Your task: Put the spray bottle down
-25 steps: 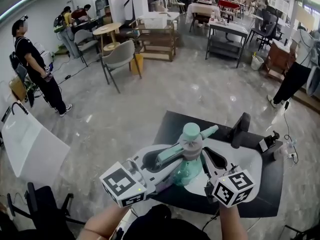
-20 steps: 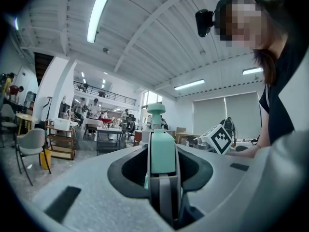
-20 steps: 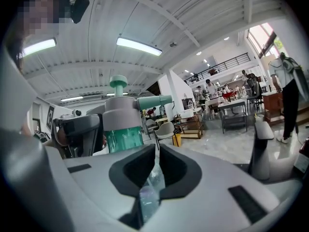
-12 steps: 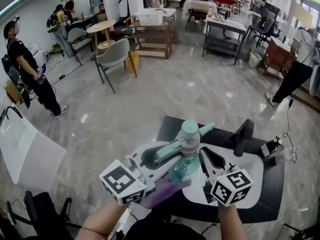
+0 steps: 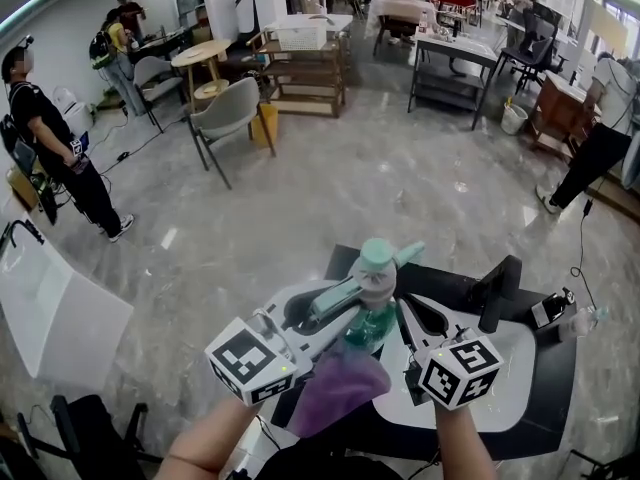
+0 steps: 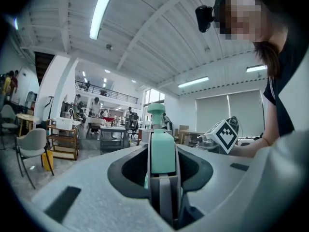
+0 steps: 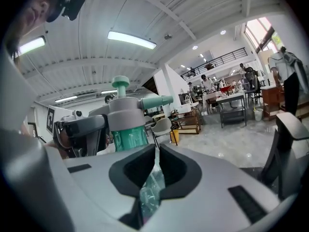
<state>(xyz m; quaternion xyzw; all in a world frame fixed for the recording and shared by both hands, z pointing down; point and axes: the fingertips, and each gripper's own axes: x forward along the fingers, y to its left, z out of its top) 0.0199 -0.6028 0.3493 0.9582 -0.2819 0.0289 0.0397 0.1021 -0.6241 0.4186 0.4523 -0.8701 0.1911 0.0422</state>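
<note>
A second ago the spray bottle [image 5: 378, 273] hung over the white mat [image 5: 520, 368]. Now it hangs over the left edge of the black table [image 5: 450, 288]. A purple thing [image 5: 335, 393], too blurred to name, now shows under it.

The bottle has a mint green cap [image 5: 377, 254], a grey collar and a clear green body. It stands straight up and down in the air. Its nozzle [image 5: 410, 255] points to the far right.

You hold it with both grippers. Your left gripper [image 6: 163, 178] has its jaws partly closed on the mint green handle [image 6: 163, 151]. Your right gripper [image 7: 155, 163] has its jaws pinched almost together on the clear green body.
</note>
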